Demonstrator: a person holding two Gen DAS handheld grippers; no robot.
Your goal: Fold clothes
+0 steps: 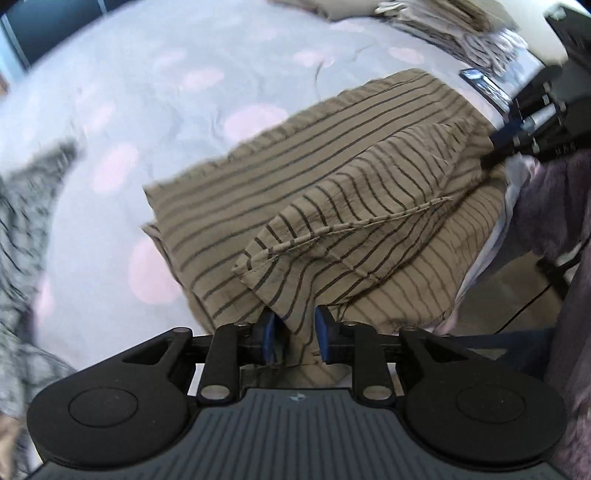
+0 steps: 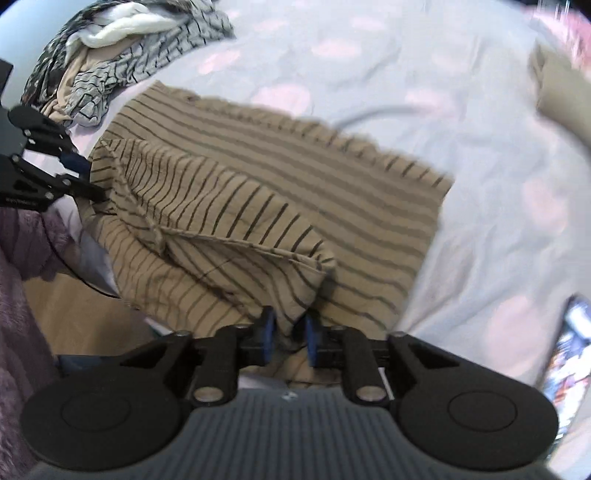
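A tan garment with thin dark stripes (image 1: 332, 184) (image 2: 258, 192) lies partly folded on a pale blue bed sheet with pink dots (image 1: 147, 92) (image 2: 480, 184), one layer doubled over with a hem across the middle. Its near edge hangs toward the bed's edge. My left gripper (image 1: 294, 326) stands slightly open, a bunched fold of the garment loose between its blue pads (image 1: 269, 332). My right gripper (image 2: 289, 326) is likewise slightly open, with the cloth's edge between its pads (image 2: 311, 332). Each gripper shows in the other's view, at opposite ends of the near edge: right gripper (image 1: 517, 136), left gripper (image 2: 79, 177).
A heap of grey patterned clothes (image 1: 22, 221) (image 2: 129, 44) lies at the bed's far left. Folded items are stacked at the far side (image 1: 443, 22) (image 2: 561, 96). A phone-like object (image 1: 487, 88) (image 2: 569, 354) rests on the sheet. Purple fuzzy fabric (image 1: 554, 206) (image 2: 22, 258) and wooden floor (image 2: 74, 302) are beside the bed's edge.
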